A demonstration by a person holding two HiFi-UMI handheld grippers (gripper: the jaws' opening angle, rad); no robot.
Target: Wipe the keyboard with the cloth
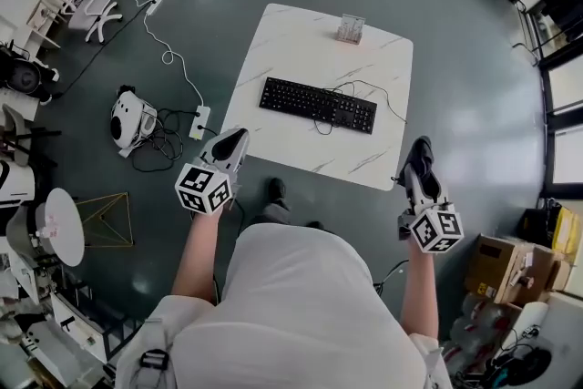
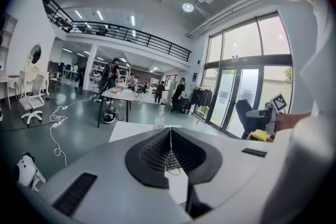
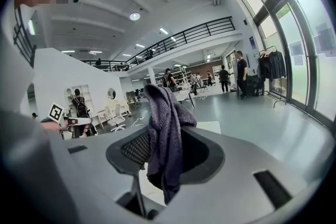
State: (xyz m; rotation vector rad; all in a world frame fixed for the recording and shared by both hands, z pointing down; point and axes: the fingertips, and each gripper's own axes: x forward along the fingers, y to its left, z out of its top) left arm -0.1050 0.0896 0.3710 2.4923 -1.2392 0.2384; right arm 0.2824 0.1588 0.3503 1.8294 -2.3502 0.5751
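Note:
A black keyboard [image 1: 317, 104] lies across the middle of the white marble table [image 1: 291, 46], its cable looping to the right. My left gripper [image 1: 231, 144] hangs off the table's near left corner, jaws shut with nothing between them; past its tips I glimpse the keyboard [image 2: 169, 159]. My right gripper [image 1: 420, 154] hovers beside the near right corner, shut on a dark purple-grey cloth [image 3: 164, 136] that drapes up and over its jaws. In the head view the cloth [image 1: 421, 161] shows as a dark bundle at the gripper's tip.
A small clear stand [image 1: 351, 28] sits at the table's far edge. On the floor to the left are a power strip [image 1: 199, 121], cables and a white device [image 1: 132, 118]. Cardboard boxes [image 1: 501, 264] stand at the right. People are standing at distant tables.

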